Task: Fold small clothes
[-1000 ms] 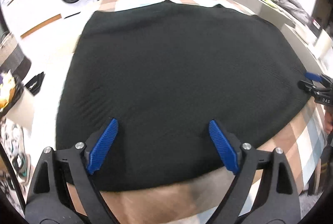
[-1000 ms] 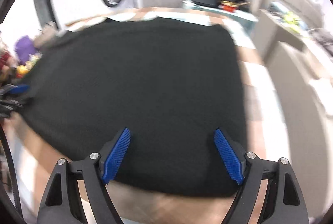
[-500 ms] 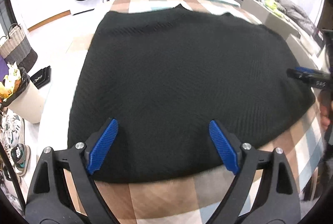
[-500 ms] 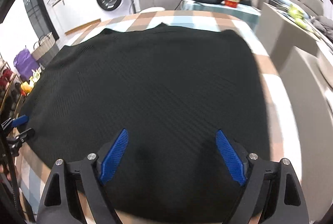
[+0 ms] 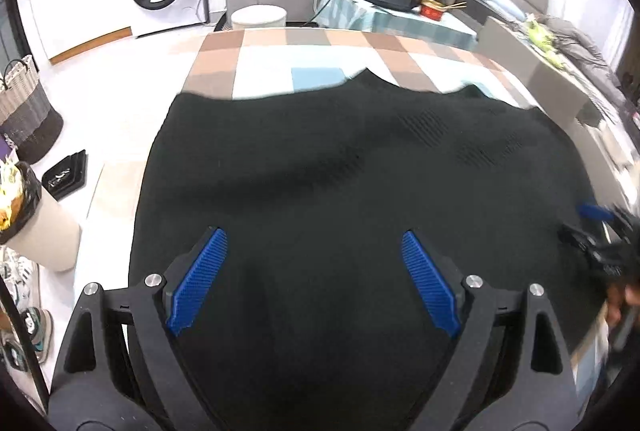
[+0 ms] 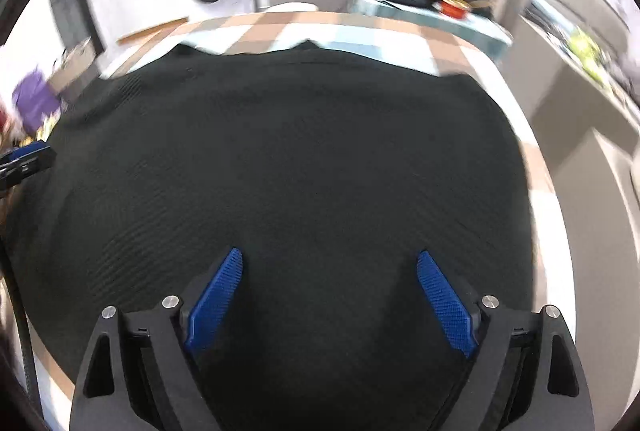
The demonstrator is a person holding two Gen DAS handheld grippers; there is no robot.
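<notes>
Checked tablecloth beneath flat, ribbed black knit garment

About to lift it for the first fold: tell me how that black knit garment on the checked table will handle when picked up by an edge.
The black knit garment lies flat and follows the checked tablecloth, so it is probably floppy and will sag between grip points. Its ribbed texture suggests decent grip for the blue pads, unlikely to slip. It is wide, so one gripper would likely leave it bunching.
</notes>
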